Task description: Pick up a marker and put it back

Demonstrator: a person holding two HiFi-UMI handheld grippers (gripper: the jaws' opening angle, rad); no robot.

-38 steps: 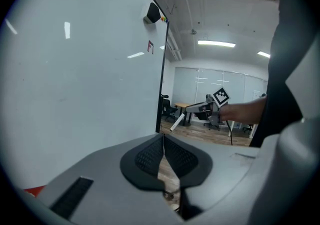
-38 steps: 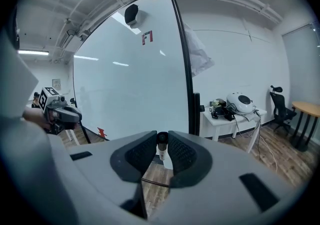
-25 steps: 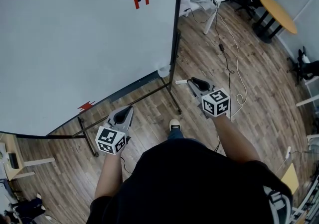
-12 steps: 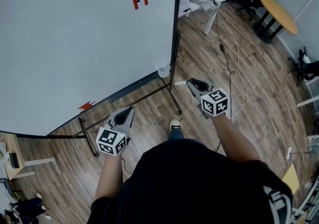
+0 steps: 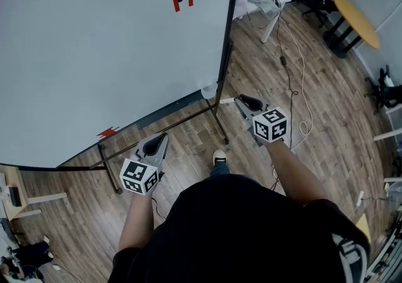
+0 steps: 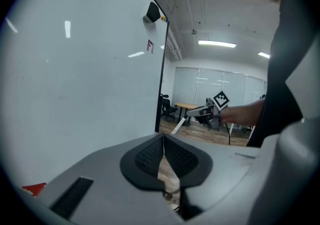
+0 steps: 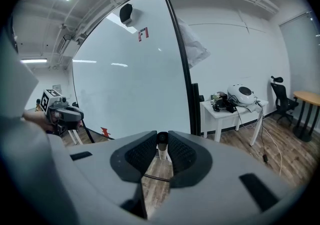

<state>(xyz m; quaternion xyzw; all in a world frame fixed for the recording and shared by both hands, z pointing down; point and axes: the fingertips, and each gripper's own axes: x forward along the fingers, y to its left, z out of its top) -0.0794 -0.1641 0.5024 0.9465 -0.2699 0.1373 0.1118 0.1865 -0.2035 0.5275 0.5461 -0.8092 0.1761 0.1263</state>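
Right tongs (image 7: 162,136) clamp the marker (image 7: 161,151) at their tips, jaws part-way apart. Left tongs (image 6: 163,138) are closed and empty. Only the left gripper view shows the marker side-on, projecting beyond the right tongs' tips.

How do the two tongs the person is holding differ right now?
The right tongs clamp a white marker; the left tongs are closed on nothing. The right tongs sit by the side edge of the whiteboard, the left tongs before its bottom edge. Both are grey, carry a patterned cube and point towards the board.
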